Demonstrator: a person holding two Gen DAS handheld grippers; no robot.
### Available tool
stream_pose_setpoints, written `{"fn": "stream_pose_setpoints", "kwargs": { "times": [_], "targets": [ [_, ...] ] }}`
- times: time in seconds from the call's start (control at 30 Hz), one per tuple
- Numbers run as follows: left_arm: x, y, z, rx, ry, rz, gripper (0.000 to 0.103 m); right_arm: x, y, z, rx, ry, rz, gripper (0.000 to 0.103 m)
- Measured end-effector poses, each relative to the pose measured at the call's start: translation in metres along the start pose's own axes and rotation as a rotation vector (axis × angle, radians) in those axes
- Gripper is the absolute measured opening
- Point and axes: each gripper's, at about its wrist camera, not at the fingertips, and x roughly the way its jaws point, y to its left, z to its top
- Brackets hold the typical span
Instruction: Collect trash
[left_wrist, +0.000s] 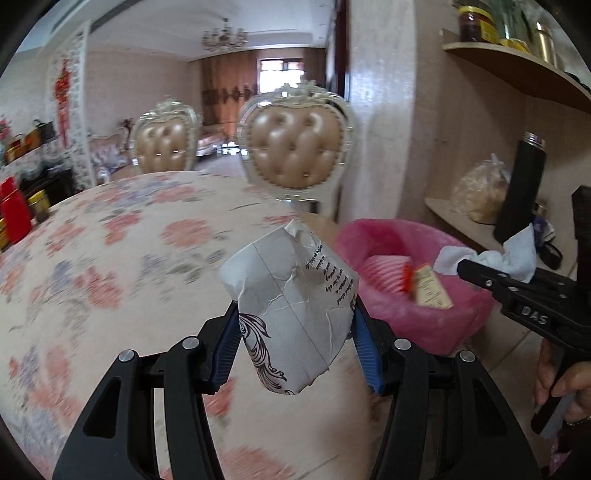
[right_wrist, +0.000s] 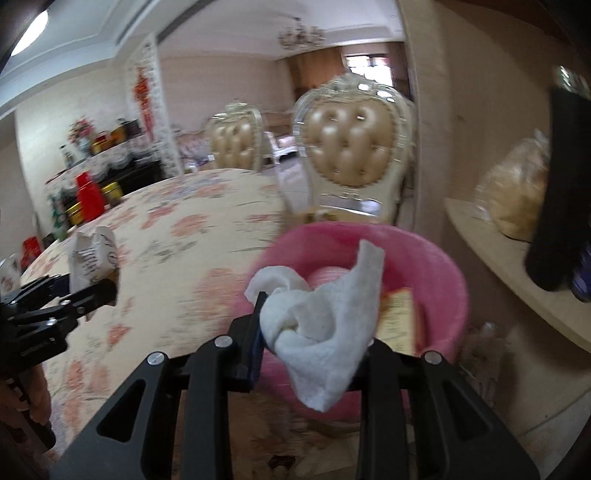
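Clamping a crumpled paper cup (left_wrist: 295, 314) between blue pads, the left gripper (left_wrist: 295, 332) sits over the floral tablecloth (left_wrist: 110, 258). Beside it, the right gripper (right_wrist: 314, 332) pinches a white tissue (right_wrist: 325, 325). Just beyond both stands the pink bin (right_wrist: 436, 266), holding wrappers.

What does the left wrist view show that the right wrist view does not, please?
Only the left wrist view shows the upper shelf with its jars. Only the right wrist view shows the flowers on the far sideboard. Both show the crumpled paper cup clamped in the left gripper, the white tissue clamped in the right gripper, and the pink-lined trash bin.
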Motion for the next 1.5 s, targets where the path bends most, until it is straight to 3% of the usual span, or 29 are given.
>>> {"fn": "stream_pose_setpoints", "kwargs": {
  "times": [0.23,0.4,0.43,0.5,0.53,0.7,0.83,0.9,0.93,0.97,1.17,1.5],
  "targets": [
    [0.034,-0.031,0.031,0.059,0.003,-0.069,0.053,0.023,-0.035,0.012,0.042,0.0,-0.034,0.03],
    [0.058,-0.047,0.049,0.075,0.01,-0.097,0.053,0.042,-0.052,0.017,0.056,0.021,-0.012,0.033],
    [0.063,-0.049,0.051,0.075,0.012,-0.101,0.054,0.044,-0.053,0.017,0.055,0.026,-0.002,0.037],
    [0.072,-0.053,0.055,0.075,0.02,-0.107,0.054,0.049,-0.054,0.018,0.041,0.043,0.027,0.061],
    [0.076,-0.055,0.057,0.073,0.025,-0.111,0.054,0.047,-0.054,0.018,0.036,0.04,0.024,0.065],
    [0.104,-0.071,0.068,0.055,0.05,-0.152,0.054,0.033,-0.07,0.016,0.043,0.013,-0.016,0.066],
    [0.123,-0.1,0.078,0.108,0.036,-0.193,0.054,0.011,-0.088,0.012,0.07,-0.009,-0.06,0.066],
    [0.132,-0.113,0.082,0.138,0.032,-0.19,0.068,0.001,-0.096,0.008,0.095,-0.012,-0.07,0.066],
    [0.133,-0.117,0.083,0.144,0.016,-0.181,0.087,-0.004,-0.097,0.006,0.1,-0.014,-0.076,0.066],
    [0.133,-0.119,0.084,0.142,-0.014,-0.161,0.094,-0.008,-0.098,0.003,0.102,-0.015,-0.085,0.066],
    [0.111,-0.1,0.081,0.13,-0.047,-0.108,0.094,-0.022,-0.088,-0.004,0.104,-0.023,-0.099,0.066],
    [0.019,-0.04,0.04,0.113,-0.132,0.029,0.096,-0.054,-0.039,-0.003,0.055,-0.073,-0.148,0.071]
  ]
}}
